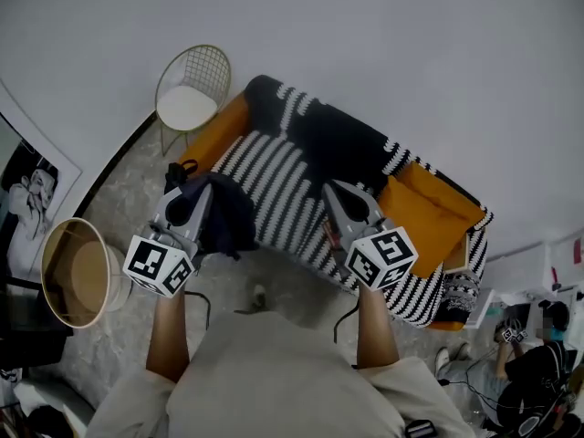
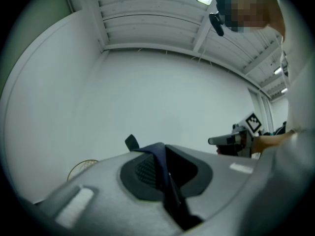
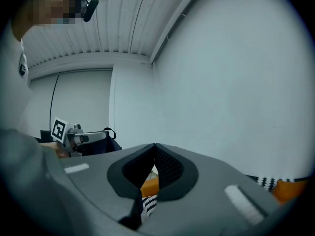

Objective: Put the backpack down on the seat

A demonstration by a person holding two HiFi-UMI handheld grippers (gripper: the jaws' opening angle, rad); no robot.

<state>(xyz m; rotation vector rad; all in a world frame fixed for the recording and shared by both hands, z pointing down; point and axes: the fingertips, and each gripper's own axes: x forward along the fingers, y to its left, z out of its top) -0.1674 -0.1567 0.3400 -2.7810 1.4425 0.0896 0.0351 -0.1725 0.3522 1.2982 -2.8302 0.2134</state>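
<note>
A dark navy backpack (image 1: 228, 217) hangs off the sofa's front left corner, over the floor. My left gripper (image 1: 189, 199) is shut on its navy strap (image 2: 162, 173), which runs between the jaws of the left gripper (image 2: 157, 147). The sofa (image 1: 283, 176) has a black-and-white striped throw over its seat and orange cushions (image 1: 429, 213). My right gripper (image 1: 334, 190) hovers over the seat's middle. In its own view the right gripper (image 3: 154, 146) has its tips touching and nothing between them. That view also shows the backpack (image 3: 101, 144) at the left.
A gold wire chair (image 1: 192, 89) stands left of the sofa by the wall. A round wicker basket (image 1: 78, 272) sits on the floor at my left, beside a framed picture (image 1: 27, 199). A person (image 1: 538, 363) crouches at the lower right among cables.
</note>
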